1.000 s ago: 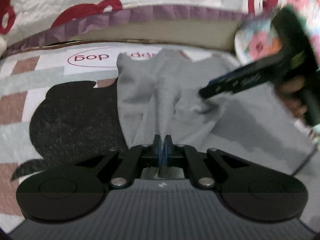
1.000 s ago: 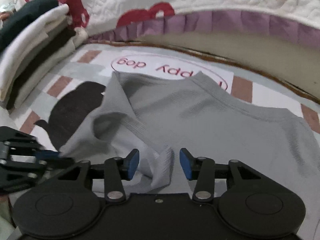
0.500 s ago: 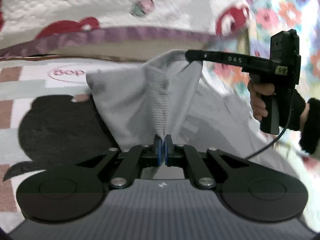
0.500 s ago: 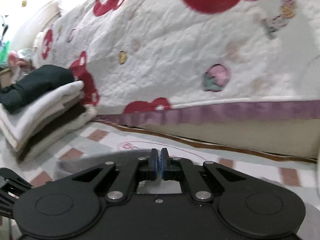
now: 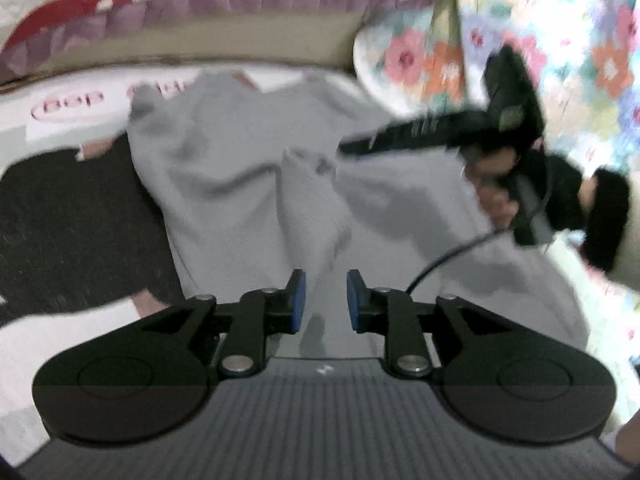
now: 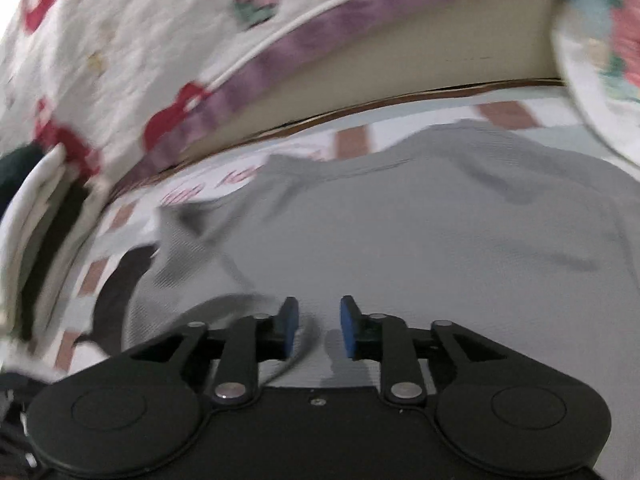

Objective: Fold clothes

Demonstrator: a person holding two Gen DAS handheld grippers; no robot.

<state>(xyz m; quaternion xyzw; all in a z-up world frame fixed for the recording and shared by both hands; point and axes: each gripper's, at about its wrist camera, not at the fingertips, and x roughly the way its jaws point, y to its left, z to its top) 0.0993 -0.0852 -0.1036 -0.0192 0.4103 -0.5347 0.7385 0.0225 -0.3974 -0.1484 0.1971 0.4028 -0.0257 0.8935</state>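
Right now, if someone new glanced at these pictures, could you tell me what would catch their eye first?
The grey garment sprawled across the patterned mat in the middle would draw the eye first, one fold rising between the open left gripper. The right gripper reaches in from the right in a person's hand; both sets of fingers have just been opening, and neither grips cloth. Behind runs a white quilt with red shapes and a purple border.

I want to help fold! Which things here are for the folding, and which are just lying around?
For the folding:
- grey shirt, spread on the mat
- left gripper, jaws just opened, shirt fabric between them but not pinched
- right gripper, jaws just opened above the shirt

Just lying around:
- patterned mat
- stack of folded clothes
- quilt
- flowered cloth
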